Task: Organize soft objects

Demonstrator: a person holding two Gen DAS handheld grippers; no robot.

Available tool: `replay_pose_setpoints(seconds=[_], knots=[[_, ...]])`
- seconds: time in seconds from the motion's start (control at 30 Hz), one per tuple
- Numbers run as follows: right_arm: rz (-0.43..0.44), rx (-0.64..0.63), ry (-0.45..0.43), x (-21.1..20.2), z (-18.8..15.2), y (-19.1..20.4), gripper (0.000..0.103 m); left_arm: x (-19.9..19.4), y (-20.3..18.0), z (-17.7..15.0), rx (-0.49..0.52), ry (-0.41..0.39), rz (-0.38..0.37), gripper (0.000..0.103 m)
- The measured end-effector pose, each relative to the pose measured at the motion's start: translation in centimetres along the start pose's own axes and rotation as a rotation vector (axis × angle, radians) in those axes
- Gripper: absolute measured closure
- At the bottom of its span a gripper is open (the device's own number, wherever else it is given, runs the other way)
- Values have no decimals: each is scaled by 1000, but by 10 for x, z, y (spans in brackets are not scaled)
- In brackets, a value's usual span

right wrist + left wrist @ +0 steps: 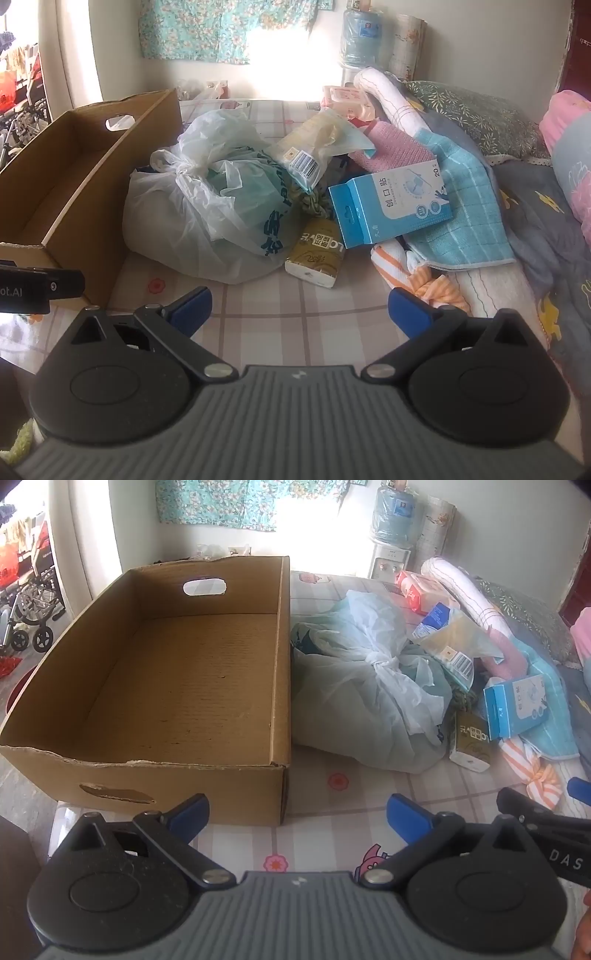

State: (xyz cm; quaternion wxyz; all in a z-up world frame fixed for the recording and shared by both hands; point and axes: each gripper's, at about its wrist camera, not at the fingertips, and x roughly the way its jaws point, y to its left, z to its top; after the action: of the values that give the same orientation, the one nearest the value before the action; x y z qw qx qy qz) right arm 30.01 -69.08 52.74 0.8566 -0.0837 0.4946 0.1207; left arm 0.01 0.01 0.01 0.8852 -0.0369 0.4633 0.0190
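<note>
We see only 1 corner of the cardboard box in right view, left edge cuts it. Knotted plastic bag contents unreadable, film too cloudy.

Box interior: the cardboard box is open at the top, its floor bare, its walls all around.
Near strip: the checked sheet lies bare between both open tongs and the heap.
Left tongs: the box's near right corner stands just ahead of the left finger.
Heap: knotted plastic bag presses against the box's right wall; tissue pack, blue carton and blue towel crowd together beside it.
Right edge: striped cloth lies just ahead of the right tongs' right finger.
</note>
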Motion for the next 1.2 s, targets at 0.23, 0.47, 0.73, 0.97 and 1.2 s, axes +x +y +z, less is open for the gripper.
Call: replay_pose_setpoints(seconds=[0.23,0.47,0.73,0.97,1.2], knots=[[1,-4,-1,0,2,3,1,-1,2,1,3,-3,-2,0],[2,-4,0,0,2,3,1,-2,3,2,3,0,0,0],[2,-4,2,0,2,5,1,1,1,3,5,0,0,0],[6,-7,4,1,4,6,1,1,3,1,4,-5,-1,0],[3,-3,10,1,3,5,1,2,1,-1,3,-10,3,0]])
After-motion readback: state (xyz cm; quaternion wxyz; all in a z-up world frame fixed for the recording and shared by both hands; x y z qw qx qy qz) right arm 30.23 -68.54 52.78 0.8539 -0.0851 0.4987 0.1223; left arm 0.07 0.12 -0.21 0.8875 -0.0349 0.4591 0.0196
